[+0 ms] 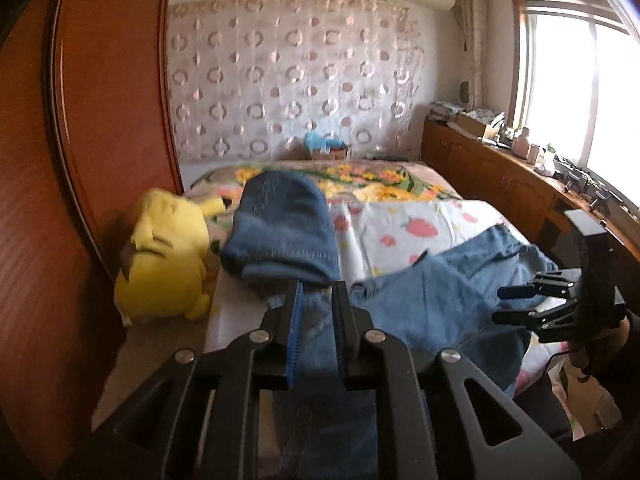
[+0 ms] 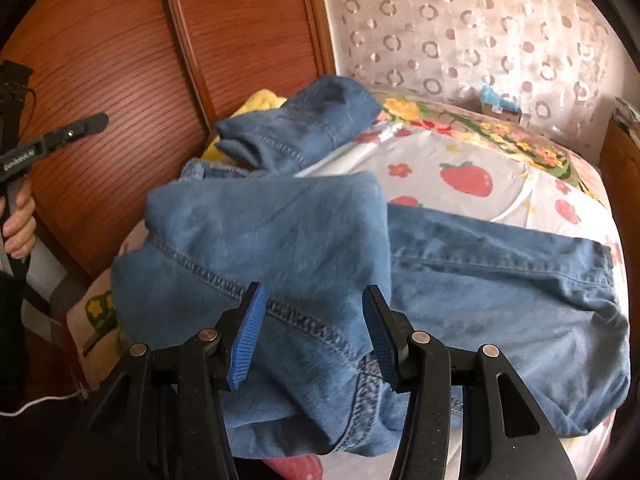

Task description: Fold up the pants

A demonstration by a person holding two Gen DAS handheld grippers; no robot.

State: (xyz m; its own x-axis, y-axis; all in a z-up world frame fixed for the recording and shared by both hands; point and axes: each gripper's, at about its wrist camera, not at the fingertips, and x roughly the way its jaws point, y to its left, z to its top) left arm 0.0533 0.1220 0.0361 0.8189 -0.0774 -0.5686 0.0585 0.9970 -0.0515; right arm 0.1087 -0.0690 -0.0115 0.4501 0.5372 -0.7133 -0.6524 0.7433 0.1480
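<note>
Across the bed [image 2: 500,168] we had the pants [image 2: 280,248] partly folded. Our left gripper [image 1: 316,300] hovered with its jaws slightly spread, pinching nothing; the right gripper [image 2: 316,332] stood half-spread over the doubled denim, positioned for regrasping.

My left wrist camera looks along its fingers down the bed [image 1: 400,224] toward the patterned curtain [image 1: 288,76] and window [image 1: 576,92], tilted downward. My right wrist camera sits close over the jeans [image 2: 304,248], facing the wooden wardrobe [image 2: 120,60]. Both share the jeans, bed and curtain; each glimpses the other gripper.
</note>
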